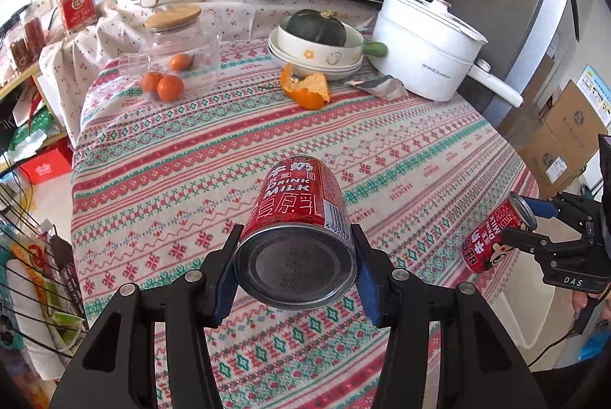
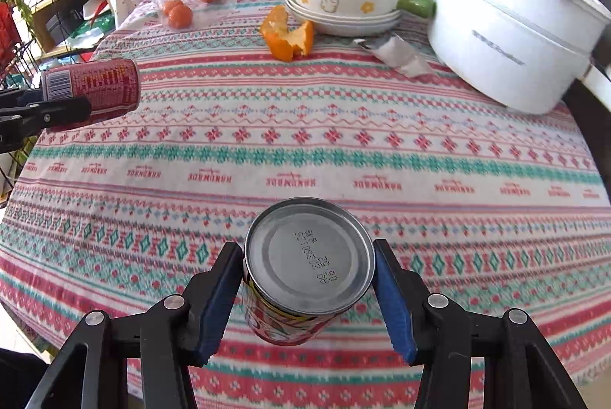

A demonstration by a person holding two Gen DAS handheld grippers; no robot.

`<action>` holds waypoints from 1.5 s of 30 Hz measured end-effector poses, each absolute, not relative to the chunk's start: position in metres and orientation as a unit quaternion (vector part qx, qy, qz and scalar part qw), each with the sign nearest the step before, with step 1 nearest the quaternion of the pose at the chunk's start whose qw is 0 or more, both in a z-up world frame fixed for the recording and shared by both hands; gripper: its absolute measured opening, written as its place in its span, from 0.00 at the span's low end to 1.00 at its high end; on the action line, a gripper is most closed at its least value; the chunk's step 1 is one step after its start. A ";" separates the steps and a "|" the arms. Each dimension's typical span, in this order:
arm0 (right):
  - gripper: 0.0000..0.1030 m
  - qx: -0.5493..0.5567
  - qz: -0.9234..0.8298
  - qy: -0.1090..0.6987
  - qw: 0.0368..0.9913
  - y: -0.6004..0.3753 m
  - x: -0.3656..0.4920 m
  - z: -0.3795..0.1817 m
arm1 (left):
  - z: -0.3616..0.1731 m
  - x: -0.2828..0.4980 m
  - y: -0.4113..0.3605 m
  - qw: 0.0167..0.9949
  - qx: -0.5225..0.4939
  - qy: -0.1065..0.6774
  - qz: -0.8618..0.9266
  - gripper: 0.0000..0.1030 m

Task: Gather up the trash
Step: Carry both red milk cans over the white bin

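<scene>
Above the round table with its red, green and white patterned cloth (image 2: 305,157), you hold a red printed milk drink can in each claw. Your left gripper (image 1: 296,256) is clamped across the body of the left red can (image 1: 301,218), blue pads pressing its sides, and the can is clear of the cloth. Your right gripper (image 2: 309,279) has the right red can (image 2: 305,275) between its blue pads (image 2: 393,298), which seem to squeeze it near the silver end; in the left view that can (image 1: 492,237) also hangs off the cloth.

Both cans are picked up, so that part looks done. Still lying on the cloth are the torn orange peel (image 2: 288,38) and the crumpled silver foil wrapper (image 2: 397,55), just beside the stacked white bowls (image 2: 343,15). No bin shows in either view, so I cannot tell where you must drop them.

The left can's long axis runs along the fingers, its flat silver base toward the camera and its top pointing away and downward. The right can is likewise base toward its camera, tipped steeply down toward the cloth.
</scene>
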State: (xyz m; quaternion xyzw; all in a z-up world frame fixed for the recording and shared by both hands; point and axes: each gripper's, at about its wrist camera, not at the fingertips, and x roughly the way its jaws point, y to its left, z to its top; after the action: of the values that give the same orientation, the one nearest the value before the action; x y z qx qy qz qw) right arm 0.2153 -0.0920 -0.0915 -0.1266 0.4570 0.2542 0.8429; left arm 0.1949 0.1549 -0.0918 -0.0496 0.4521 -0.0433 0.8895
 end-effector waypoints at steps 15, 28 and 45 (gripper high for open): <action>0.57 -0.045 0.139 0.496 0.856 -0.194 0.148 -0.081 | -0.097 0.145 0.033 0.864 -0.043 0.478 -0.153 0.53; 0.57 0.041 0.052 0.521 0.851 -0.314 0.115 -0.081 | -0.110 0.141 -0.110 0.827 0.016 0.490 -0.276 0.53; 0.57 0.071 -0.005 0.551 0.831 -0.401 0.088 -0.105 | -0.161 0.139 -0.199 0.795 0.096 0.507 -0.318 0.53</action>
State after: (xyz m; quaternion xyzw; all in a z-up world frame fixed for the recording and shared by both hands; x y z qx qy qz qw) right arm 0.0877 -0.4008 -0.1045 0.0714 0.5515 -0.0051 0.8311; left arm 0.1389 -0.1986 -0.1611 0.0958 0.5072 -0.3181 0.7952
